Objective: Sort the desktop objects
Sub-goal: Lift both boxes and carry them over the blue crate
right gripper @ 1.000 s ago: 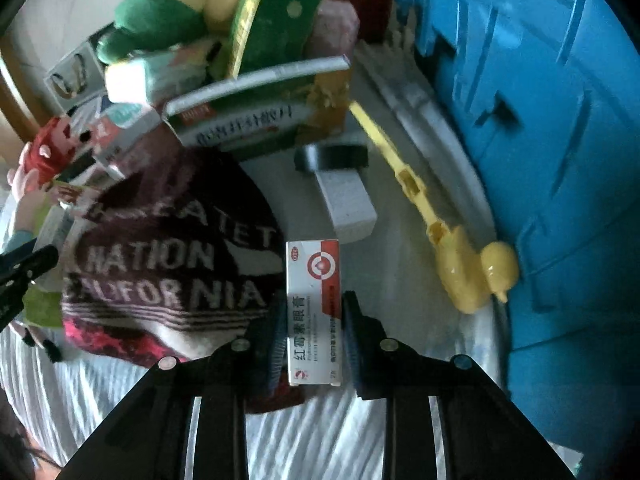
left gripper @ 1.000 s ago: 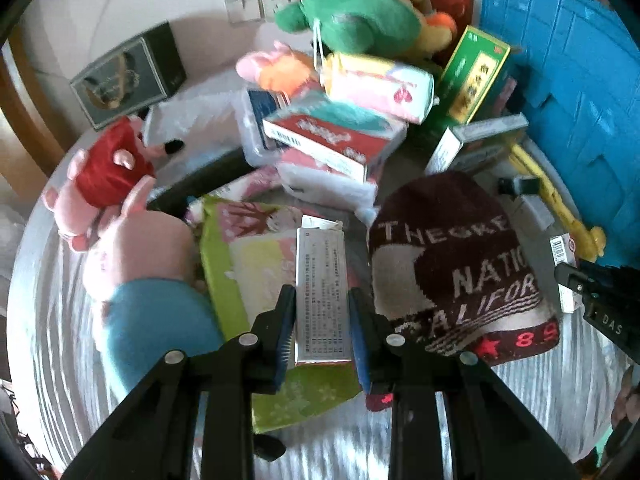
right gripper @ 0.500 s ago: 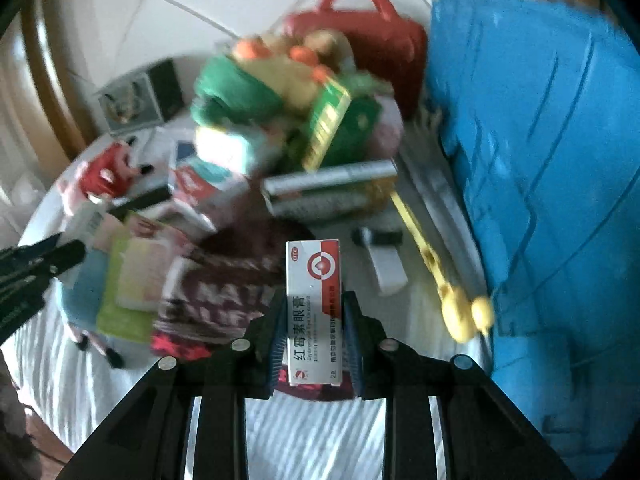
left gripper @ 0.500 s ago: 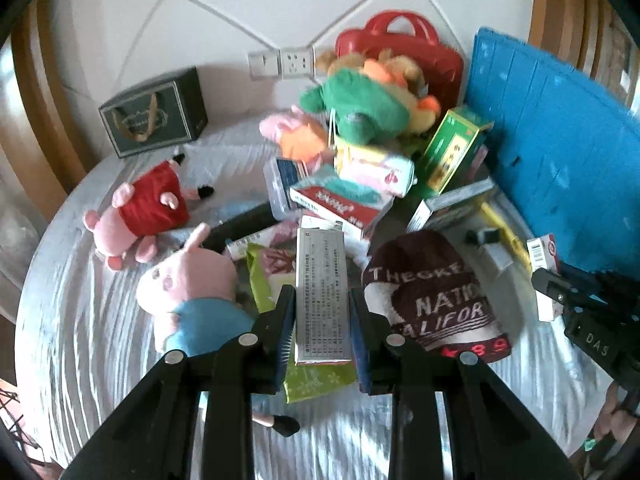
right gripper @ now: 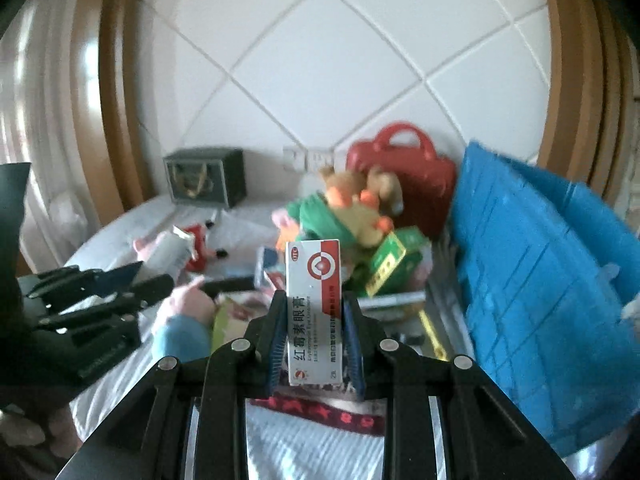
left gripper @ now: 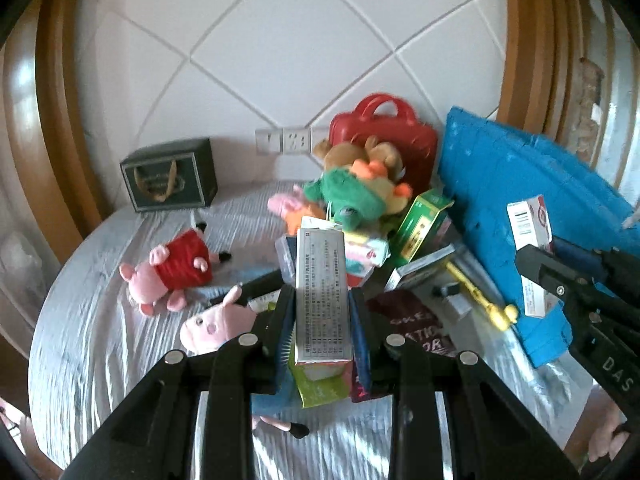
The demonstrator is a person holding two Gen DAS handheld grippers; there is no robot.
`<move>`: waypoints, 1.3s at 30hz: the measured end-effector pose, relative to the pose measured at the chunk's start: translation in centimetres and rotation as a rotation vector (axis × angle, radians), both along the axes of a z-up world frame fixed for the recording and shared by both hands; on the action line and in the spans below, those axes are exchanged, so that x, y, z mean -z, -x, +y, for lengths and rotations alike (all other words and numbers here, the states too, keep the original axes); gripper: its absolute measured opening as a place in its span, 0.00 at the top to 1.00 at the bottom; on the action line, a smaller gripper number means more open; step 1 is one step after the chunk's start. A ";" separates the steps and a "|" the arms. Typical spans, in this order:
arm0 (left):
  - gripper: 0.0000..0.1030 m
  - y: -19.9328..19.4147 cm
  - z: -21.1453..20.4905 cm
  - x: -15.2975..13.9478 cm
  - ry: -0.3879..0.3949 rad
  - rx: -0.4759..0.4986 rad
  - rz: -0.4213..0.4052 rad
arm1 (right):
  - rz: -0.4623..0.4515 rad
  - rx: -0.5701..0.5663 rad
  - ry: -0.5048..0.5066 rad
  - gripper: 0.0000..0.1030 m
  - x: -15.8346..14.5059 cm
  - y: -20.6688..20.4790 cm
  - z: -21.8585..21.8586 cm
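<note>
Both tongs have risen well clear of the counter (left gripper: 88, 340) compared with a second ago, when they sat low over the clutter, and each carries its box up with it. Left tongs (left gripper: 322, 320) are clamped on a grey box (left gripper: 323, 292), and the right tongs (right gripper: 314, 334) are clamped on a red-and-white box (right gripper: 314, 312). From the left view the right tongs (left gripper: 536, 264) are off to the right, holding that box (left gripper: 530, 236) in front of the blue bin (left gripper: 520, 184). I judge that both picks are done and the carry has begun; that bin looks the likely drop place for the right box, though nothing shows it for certain.

Standing on end between the left jaws, the grey box shows a silvery face covered in fine black print, too small to read. Its top pokes out ahead of the tongs, toward the toy pile (left gripper: 356, 192). Taller than it is wide, the other box has a red band and a round emblem at the top and large dark characters down its white face; it also sticks out ahead of its jaws.

Below and ahead of the left tongs lie a pink pig (left gripper: 216, 324) and a hat (left gripper: 416, 324); farther off to the left sits a red pig (left gripper: 172, 272).
</note>
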State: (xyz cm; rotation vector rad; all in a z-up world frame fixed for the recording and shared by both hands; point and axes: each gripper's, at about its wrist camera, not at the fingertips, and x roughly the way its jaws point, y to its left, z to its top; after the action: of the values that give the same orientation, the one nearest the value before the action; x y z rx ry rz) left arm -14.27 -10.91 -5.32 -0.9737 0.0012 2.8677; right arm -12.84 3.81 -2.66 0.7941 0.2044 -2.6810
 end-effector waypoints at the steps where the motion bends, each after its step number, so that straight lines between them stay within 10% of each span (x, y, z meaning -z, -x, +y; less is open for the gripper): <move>1: 0.75 -0.3 0.0 -0.4 -0.002 0.009 0.015 | 0.025 0.006 0.003 0.75 -0.7 -0.7 -0.1; 16: 0.75 -2.9 7.4 -7.0 -0.064 0.210 0.186 | 0.265 0.232 0.018 0.75 -8.1 -6.9 7.5; 32: 0.75 -4.8 31.2 -11.6 -0.063 0.287 0.317 | 0.306 0.361 0.000 0.75 -10.2 -4.3 31.2; 39: 0.75 -3.0 40.5 -9.5 -0.047 0.268 0.203 | 0.237 0.342 -0.016 0.75 -7.5 -2.2 39.1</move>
State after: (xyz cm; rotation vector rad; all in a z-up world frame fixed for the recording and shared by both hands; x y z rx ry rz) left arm -11.29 29.54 4.22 -0.6173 0.0752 2.6903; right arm -10.67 42.94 4.86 0.5545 0.1580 -3.1010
